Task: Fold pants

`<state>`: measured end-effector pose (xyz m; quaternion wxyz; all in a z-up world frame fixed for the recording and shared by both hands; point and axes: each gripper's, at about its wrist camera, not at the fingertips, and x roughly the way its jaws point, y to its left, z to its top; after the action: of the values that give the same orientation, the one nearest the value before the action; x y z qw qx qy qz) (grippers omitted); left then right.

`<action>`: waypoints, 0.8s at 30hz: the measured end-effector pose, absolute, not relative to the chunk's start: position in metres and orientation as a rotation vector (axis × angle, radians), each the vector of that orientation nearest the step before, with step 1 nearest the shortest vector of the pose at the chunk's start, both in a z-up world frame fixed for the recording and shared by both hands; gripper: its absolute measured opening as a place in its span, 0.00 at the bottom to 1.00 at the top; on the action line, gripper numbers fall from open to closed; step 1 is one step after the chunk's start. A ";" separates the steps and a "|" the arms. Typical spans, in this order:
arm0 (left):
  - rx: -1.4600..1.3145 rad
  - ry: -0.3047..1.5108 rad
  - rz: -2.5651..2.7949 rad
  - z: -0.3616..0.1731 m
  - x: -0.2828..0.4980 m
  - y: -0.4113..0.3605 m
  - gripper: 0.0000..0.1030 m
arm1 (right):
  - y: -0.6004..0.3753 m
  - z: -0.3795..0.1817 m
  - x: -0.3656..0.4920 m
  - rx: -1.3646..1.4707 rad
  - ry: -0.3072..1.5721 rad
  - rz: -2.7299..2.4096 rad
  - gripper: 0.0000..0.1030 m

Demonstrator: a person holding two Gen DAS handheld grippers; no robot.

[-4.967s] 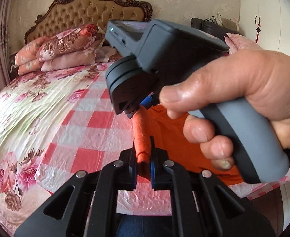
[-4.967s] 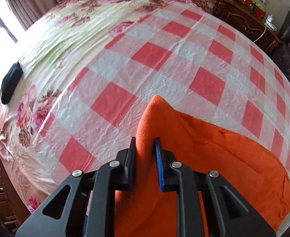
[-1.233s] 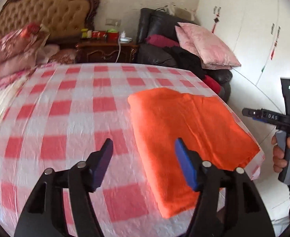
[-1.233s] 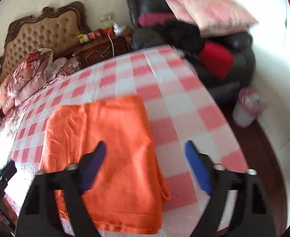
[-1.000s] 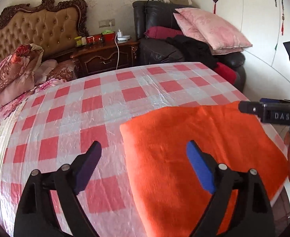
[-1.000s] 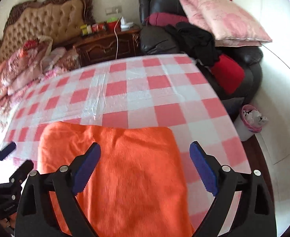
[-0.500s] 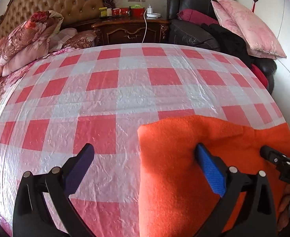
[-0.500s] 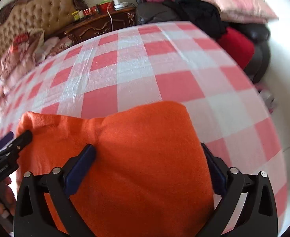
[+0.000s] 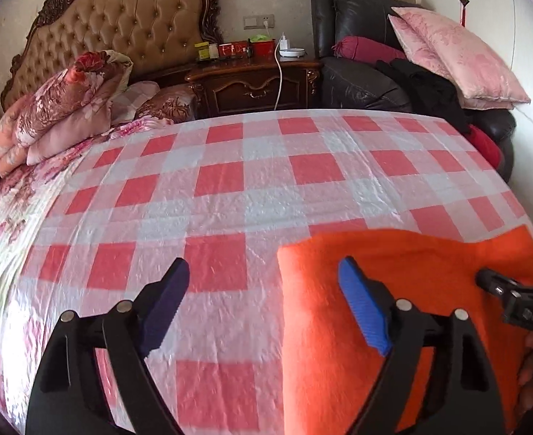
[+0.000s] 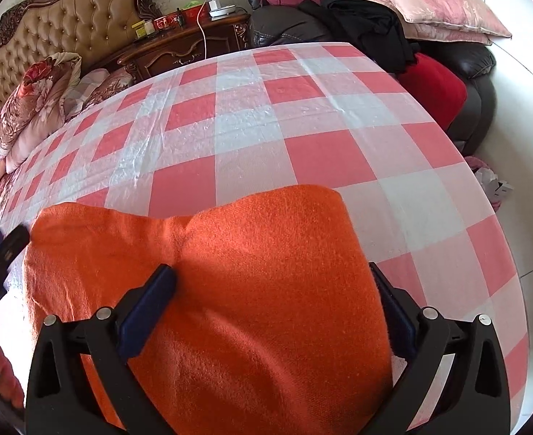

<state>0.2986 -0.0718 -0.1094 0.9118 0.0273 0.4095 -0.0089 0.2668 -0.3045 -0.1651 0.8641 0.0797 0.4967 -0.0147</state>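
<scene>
A: Item, orange pants (image 10: 252, 290): folded bundle, near right part of checked bedcover (image 9: 266, 181).

B: Right gripper (image 10: 272, 301): wide open, straddling bundle, gripping nothing. Left gripper (image 9: 263, 304): wide open, empty, over bundle's left edge.

A: Long axis?

B: Apparently near-to-far. Right nearer.

pants (image 10: 266, 290) | orange, fuzzy | folded flat | on checkered bed, near edge

ahead: my left gripper (image 9: 263, 304) faces open red-and-white checked bedspread (image 9: 252, 181) | right: folded orange fleece pants (image 9: 404, 290) | far-left: floral quilt pile (image 9: 60, 108)
</scene>
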 end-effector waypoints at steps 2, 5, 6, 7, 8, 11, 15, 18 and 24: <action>0.040 0.863 -0.114 -0.106 0.265 -0.077 0.71 | -0.304 -0.156 0.259 0.149 1.002 -0.048 0.95; 0.062 0.862 -0.201 -0.106 0.212 -0.088 0.71 | -0.295 -0.126 0.227 0.083 0.935 -0.047 0.95; 0.074 0.875 -0.218 -0.110 0.198 -0.090 0.71 | -0.293 -0.121 0.217 0.071 0.930 -0.050 0.95; 0.087 0.889 -0.228 -0.115 0.187 -0.091 0.71 | -0.289 -0.117 0.202 0.061 0.939 -0.056 0.95; 0.105 0.906 -0.231 -0.122 0.179 -0.093 0.71 | -0.287 -0.118 0.190 0.058 0.955 -0.052 0.95; 0.148 0.935 -0.201 -0.143 0.160 -0.088 0.71 | -0.280 -0.130 0.159 0.025 0.997 -0.056 0.95; 0.108 0.941 -0.165 -0.145 0.154 -0.068 0.75 | -0.277 -0.145 0.132 -0.060 1.022 -0.101 0.95; 0.094 0.939 -0.131 -0.141 0.149 -0.059 0.75 | -0.279 -0.145 0.123 -0.078 1.030 -0.124 0.95; 0.107 0.909 -0.121 -0.125 0.138 -0.057 0.76 | -0.285 -0.144 0.114 -0.047 1.059 -0.151 0.95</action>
<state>0.1376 -0.0570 -0.1254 0.8952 0.0514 0.4387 -0.0586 0.1138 -0.2851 -0.1443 0.8601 -0.0224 0.5045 -0.0719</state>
